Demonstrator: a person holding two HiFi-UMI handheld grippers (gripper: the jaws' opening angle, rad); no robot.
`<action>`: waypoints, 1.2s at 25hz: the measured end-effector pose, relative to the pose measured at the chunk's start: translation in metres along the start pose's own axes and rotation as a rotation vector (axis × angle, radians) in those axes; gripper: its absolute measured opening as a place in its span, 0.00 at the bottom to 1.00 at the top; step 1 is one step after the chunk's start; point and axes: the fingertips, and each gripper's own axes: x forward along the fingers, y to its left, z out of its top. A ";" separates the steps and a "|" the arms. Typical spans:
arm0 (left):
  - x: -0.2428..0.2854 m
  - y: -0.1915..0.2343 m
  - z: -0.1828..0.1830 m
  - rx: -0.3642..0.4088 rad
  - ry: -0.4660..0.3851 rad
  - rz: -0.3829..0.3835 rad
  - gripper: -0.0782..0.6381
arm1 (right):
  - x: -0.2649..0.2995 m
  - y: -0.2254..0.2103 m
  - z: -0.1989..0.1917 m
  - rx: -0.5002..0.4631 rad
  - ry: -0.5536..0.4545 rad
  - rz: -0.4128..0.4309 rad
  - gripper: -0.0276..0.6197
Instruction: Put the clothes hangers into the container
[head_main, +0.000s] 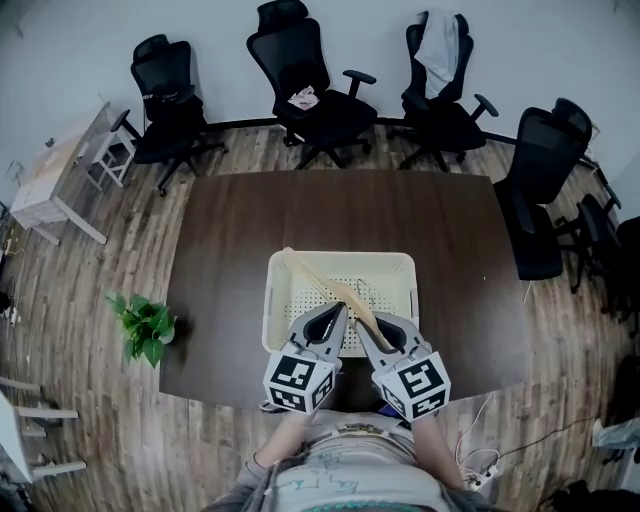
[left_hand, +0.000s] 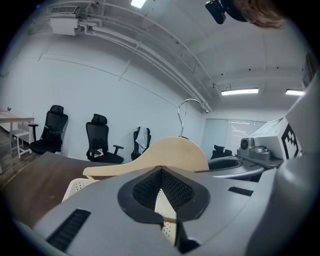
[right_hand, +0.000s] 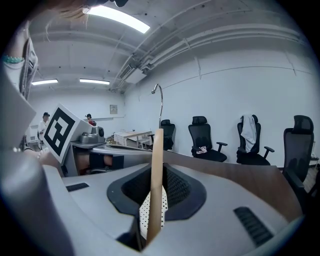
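A wooden clothes hanger (head_main: 325, 283) with a metal hook lies slanted over the cream perforated container (head_main: 340, 258), which stands on the near half of the dark table. My right gripper (head_main: 368, 325) is shut on the hanger's near end. In the right gripper view the hanger (right_hand: 156, 175) stands edge-on between the pads, hook (right_hand: 159, 100) up. My left gripper (head_main: 338, 312) is close beside it on the left. In the left gripper view the hanger body (left_hand: 170, 152) spreads broadside beyond the jaws, and its thin wooden bar crosses the narrow gap of the left gripper (left_hand: 169, 218), pinched there.
The dark table (head_main: 340, 210) is ringed by black office chairs (head_main: 310, 95), one with a pale garment (head_main: 440, 45) draped over it. A potted plant (head_main: 148, 325) sits on the floor at the left. A light side table (head_main: 50, 180) stands far left.
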 end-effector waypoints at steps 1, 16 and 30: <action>0.001 0.001 -0.001 0.000 0.003 -0.004 0.12 | 0.000 -0.001 -0.001 0.001 0.005 -0.002 0.14; -0.007 0.037 -0.017 -0.019 0.055 -0.005 0.12 | 0.025 0.007 -0.018 0.014 0.078 -0.011 0.14; -0.013 0.071 -0.038 -0.039 0.087 -0.044 0.12 | 0.050 0.016 -0.041 0.014 0.185 -0.047 0.14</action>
